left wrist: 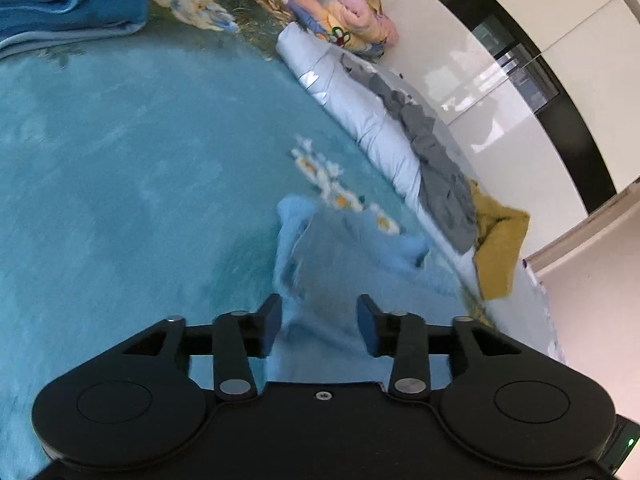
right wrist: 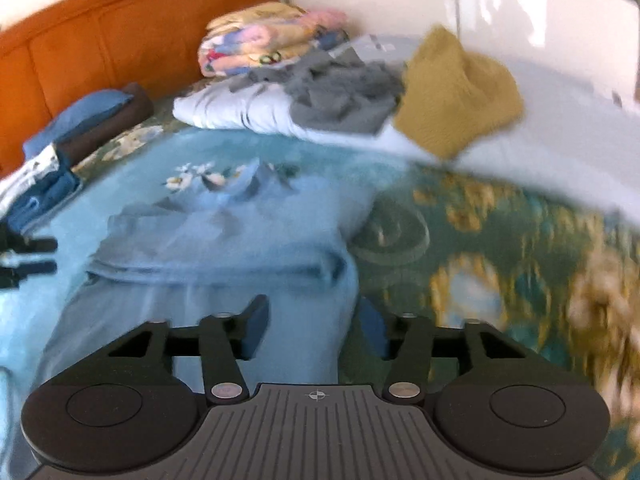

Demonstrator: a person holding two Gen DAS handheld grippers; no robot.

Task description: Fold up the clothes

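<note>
- The left gripper (left wrist: 319,322) has its jaws released, standing apart over the pale blue garment (left wrist: 332,264); the cloth lies below and between them, and the pads do not press on it.
- The right gripper (right wrist: 314,330) is released too, jaws apart, with an edge of the same garment (right wrist: 224,236) under the gap.
- The garment lies partly folded on the teal blanket (left wrist: 120,160) that covers the bed, one thick folded edge running across the right wrist view.
- The left gripper (right wrist: 24,258) shows at the left edge of the right wrist view, beside the garment.
- Along the far side of the bed lies a white duvet (right wrist: 240,108), with a grey garment (right wrist: 340,92) and a mustard cloth (right wrist: 456,92) heaped on it.
- A floral quilt (right wrist: 264,40) sits folded behind the duvet.
- A stack of folded blue clothes (left wrist: 72,4) rests near the orange headboard (right wrist: 120,28).
- Both views are blurred.
</note>
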